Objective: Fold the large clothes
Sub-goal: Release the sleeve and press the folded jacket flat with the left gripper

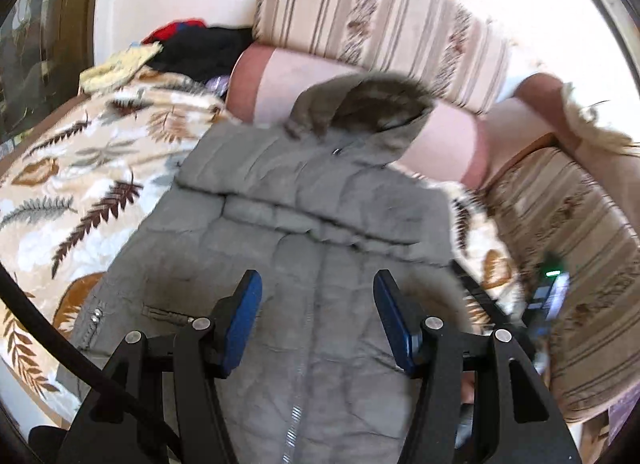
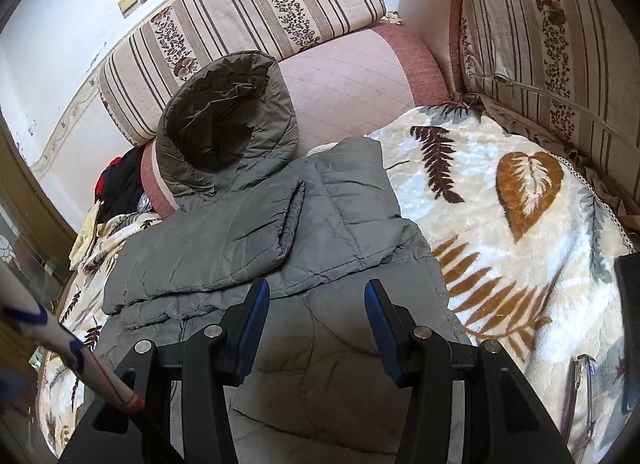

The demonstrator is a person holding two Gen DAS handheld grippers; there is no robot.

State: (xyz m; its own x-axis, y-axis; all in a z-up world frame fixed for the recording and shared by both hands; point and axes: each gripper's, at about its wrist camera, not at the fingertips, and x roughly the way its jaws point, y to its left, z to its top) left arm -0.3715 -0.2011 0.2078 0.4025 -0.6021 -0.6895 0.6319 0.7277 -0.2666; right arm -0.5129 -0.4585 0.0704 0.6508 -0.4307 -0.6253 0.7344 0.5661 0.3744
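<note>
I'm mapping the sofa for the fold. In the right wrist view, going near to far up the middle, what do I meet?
Right gripper → grey jacket → folded sleeve → hood → pink bolster → striped cushion

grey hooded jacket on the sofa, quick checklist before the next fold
1. Left gripper free of fabric: ok, jaws apart, nothing between.
2. Right gripper free of fabric: ok, jaws apart.
3. Both sleeves folded in: cannot tell; one sleeve lies across the jacket.
4. Hood flat: not ok, propped on the pink cushion.
5. Leaf-print blanket beside the jacket clear: not ok, glasses there.
</note>
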